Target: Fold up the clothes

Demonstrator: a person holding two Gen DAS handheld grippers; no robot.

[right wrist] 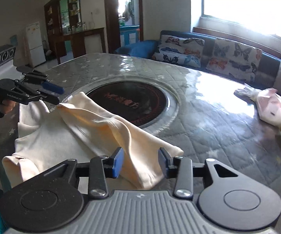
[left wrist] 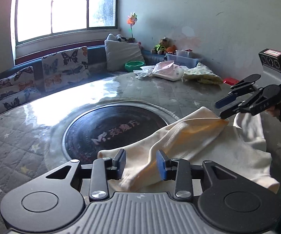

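Living room, round table (left wrist: 121, 89) with a quilted cover under clear plastic and a dark hotplate (left wrist: 113, 128) sunk in the middle. Sofa with butterfly cushions (left wrist: 64, 66) behind it, clutter on the far edge.

The garment (left wrist: 244, 146), cream, lies on the near side of the table. A folded-over band (left wrist: 179, 134) of it runs as a long strip, one end at each gripper, far edge touching the hotplate rim. The rest lies flat beneath, toward the person.

Left gripper (left wrist: 141, 162): fingers apart, band end between them, pads not pressing. Right gripper (right wrist: 140, 162): same, fingers apart, the other band end between them, no clamp. In the left view the right gripper (left wrist: 223, 110) has one fingertip at the band's corner; can't say from here if it touches cloth or just hovers over it. Same doubt for the left gripper (right wrist: 59, 96) in the right view.

Key relation: the band's long axis runs gripper to gripper, so each hand is nearest to its own end; neither has to cross over. Both point down and forward at the cloth.

My read: this fold is laid and let go. Next grab probably goes to the flat part nearer the person, so both hands need to back off along the band's short axis, not its length. Risk: a pad dragging the loose corner and opening the fold.
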